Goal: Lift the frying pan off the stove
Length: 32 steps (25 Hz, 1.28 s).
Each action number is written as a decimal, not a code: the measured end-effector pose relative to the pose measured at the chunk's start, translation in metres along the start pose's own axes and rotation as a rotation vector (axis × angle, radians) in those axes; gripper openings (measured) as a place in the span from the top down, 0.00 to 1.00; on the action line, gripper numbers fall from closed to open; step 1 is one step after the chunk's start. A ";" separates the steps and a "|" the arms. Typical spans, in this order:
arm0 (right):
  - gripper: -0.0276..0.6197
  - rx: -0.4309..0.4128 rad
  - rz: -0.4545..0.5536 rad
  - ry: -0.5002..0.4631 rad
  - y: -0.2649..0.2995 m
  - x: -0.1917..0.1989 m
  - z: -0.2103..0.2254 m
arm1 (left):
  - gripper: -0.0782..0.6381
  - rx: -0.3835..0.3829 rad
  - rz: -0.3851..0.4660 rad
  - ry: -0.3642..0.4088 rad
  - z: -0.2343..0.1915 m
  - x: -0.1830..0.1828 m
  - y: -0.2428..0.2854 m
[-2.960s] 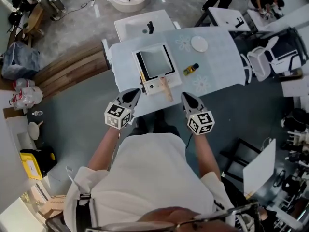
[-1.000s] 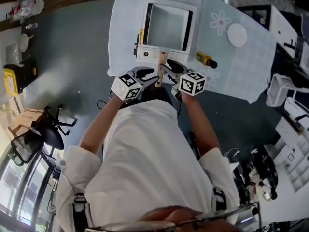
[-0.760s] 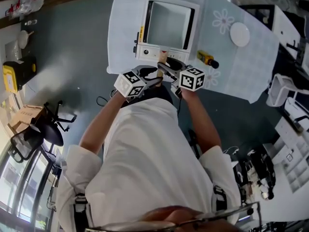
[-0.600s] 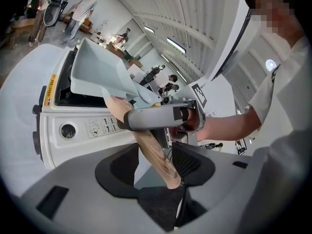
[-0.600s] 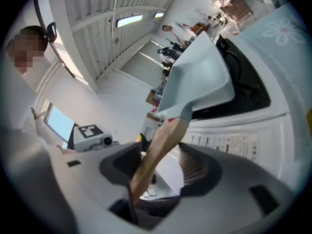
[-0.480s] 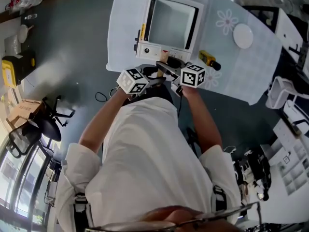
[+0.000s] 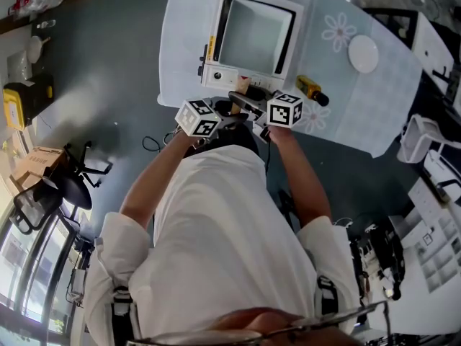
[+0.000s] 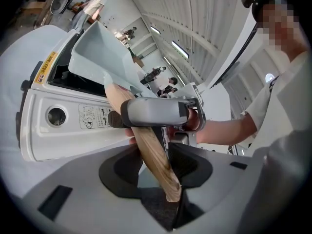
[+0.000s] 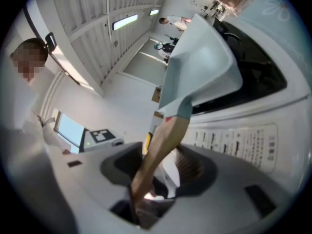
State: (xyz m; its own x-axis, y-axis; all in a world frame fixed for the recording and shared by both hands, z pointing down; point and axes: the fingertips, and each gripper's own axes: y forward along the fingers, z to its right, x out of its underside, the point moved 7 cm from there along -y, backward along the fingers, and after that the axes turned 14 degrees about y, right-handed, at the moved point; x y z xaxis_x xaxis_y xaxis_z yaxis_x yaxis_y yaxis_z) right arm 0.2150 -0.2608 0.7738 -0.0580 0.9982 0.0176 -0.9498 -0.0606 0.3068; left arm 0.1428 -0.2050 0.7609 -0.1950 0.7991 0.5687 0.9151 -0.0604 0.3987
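Note:
A square pale-grey frying pan [image 7: 256,31] sits on a white portable stove [image 7: 230,74], its wooden handle [image 7: 242,85] pointing toward me. Both grippers meet at that handle, and the jaws of both are closing. In the left gripper view the handle [image 8: 146,145] runs slantwise through my left gripper [image 8: 156,167] and touches both pads. The right gripper's finger [image 8: 151,112] crosses the handle further up. In the right gripper view the handle [image 9: 161,155] lies between the jaws of my right gripper [image 9: 163,174]; a gap shows beside the ribbed right pad [image 9: 191,167].
The stove stands near the front edge of a table under a pale flowered cloth [image 7: 187,42]. A yellow bottle with a black cap [image 7: 311,91] lies right of the stove, and a white round dish [image 7: 363,53] sits further right. A black office chair [image 7: 65,186] stands on the floor at left.
Three seconds ago both grippers hung apart, short of the table. A second ago they were at the pan's handle, and they have stayed there with only small shifts.

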 end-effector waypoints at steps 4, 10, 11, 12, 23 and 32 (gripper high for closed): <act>0.62 -0.035 0.034 0.016 -0.001 0.001 0.000 | 0.63 0.003 0.030 -0.015 0.001 -0.002 -0.001; 0.66 -0.093 0.076 0.037 -0.003 0.001 0.002 | 0.63 0.013 0.055 -0.027 0.002 -0.005 0.001; 0.67 -0.096 0.076 0.032 -0.003 0.001 0.001 | 0.63 0.012 0.056 -0.026 0.003 -0.005 0.001; 0.67 -0.099 0.075 0.028 -0.003 0.001 0.000 | 0.63 0.010 0.055 -0.024 0.003 -0.006 0.001; 0.67 -0.146 0.095 -0.001 -0.006 0.006 -0.016 | 0.63 -0.008 0.050 0.020 0.018 -0.013 -0.013; 0.67 -0.155 0.150 -0.025 0.002 0.022 -0.060 | 0.63 0.026 0.029 0.082 0.040 -0.016 -0.047</act>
State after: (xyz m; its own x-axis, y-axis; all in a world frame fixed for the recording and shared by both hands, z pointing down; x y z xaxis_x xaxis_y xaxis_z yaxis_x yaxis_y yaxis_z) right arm 0.1937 -0.2394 0.7173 -0.1961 0.9776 0.0760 -0.9672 -0.2056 0.1493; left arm 0.1174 -0.1908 0.7039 -0.1958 0.7453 0.6373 0.9294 -0.0662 0.3630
